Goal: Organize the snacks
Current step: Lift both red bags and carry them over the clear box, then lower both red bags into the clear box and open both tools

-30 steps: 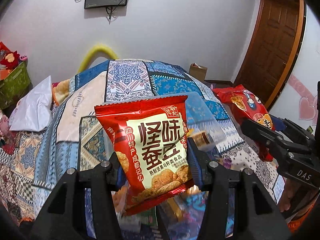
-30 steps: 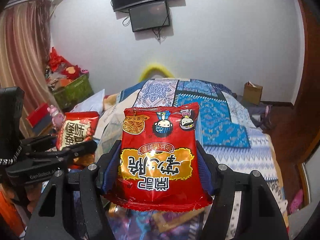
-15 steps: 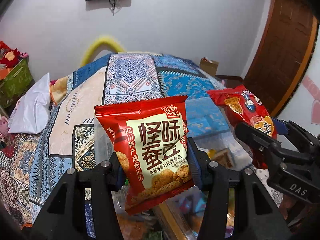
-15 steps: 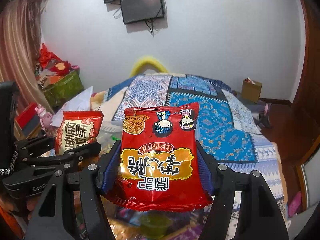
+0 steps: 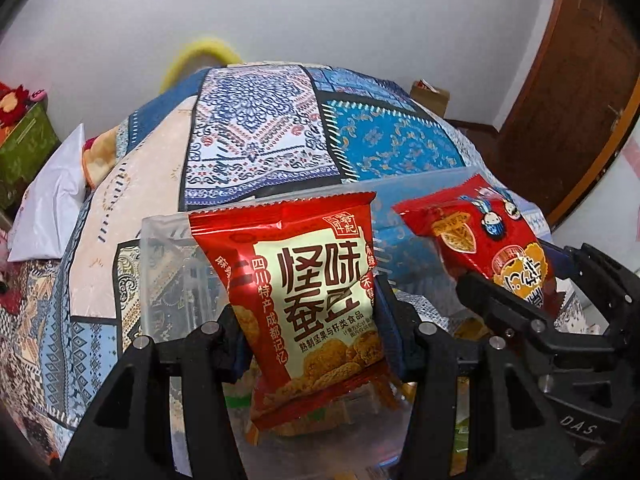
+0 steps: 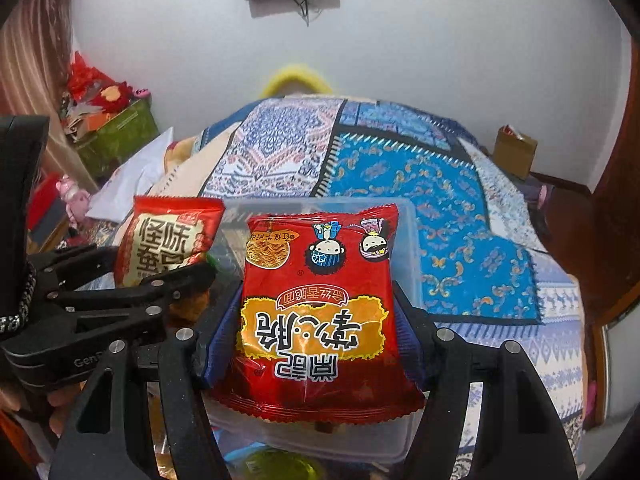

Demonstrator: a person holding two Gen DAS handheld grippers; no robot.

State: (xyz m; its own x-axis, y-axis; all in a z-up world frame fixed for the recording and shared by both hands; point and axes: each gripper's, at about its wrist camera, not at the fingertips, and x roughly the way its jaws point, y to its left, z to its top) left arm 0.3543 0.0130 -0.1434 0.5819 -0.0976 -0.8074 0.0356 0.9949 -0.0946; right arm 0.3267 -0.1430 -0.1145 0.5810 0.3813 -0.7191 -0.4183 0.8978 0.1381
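My left gripper [image 5: 310, 316] is shut on a red and cream snack packet [image 5: 308, 280] with large brown characters, held upright over a clear plastic bin [image 5: 160, 276]. My right gripper [image 6: 316, 332] is shut on a red noodle-snack packet [image 6: 320, 320] with cartoon faces, its print upside down, above the same clear bin [image 6: 412, 240]. Each view shows the other gripper: the right gripper [image 5: 516, 292] at the right with the red noodle-snack packet [image 5: 488, 240], the left gripper [image 6: 132, 276] at the left with the cream packet [image 6: 168, 244]. Several snacks lie in the bin below, partly hidden.
The bin sits on a bed with a blue patchwork quilt [image 5: 384, 148]. A white pillow [image 5: 52, 200] lies at the left. A brown door [image 5: 576, 80] is at the right, a cardboard box [image 6: 514, 148] on the floor, a green box [image 6: 120, 136] by the wall.
Both grippers have sunk and tilted downward toward the bed with their packets; the clear bin has come into view right under them. The grips have not changed.
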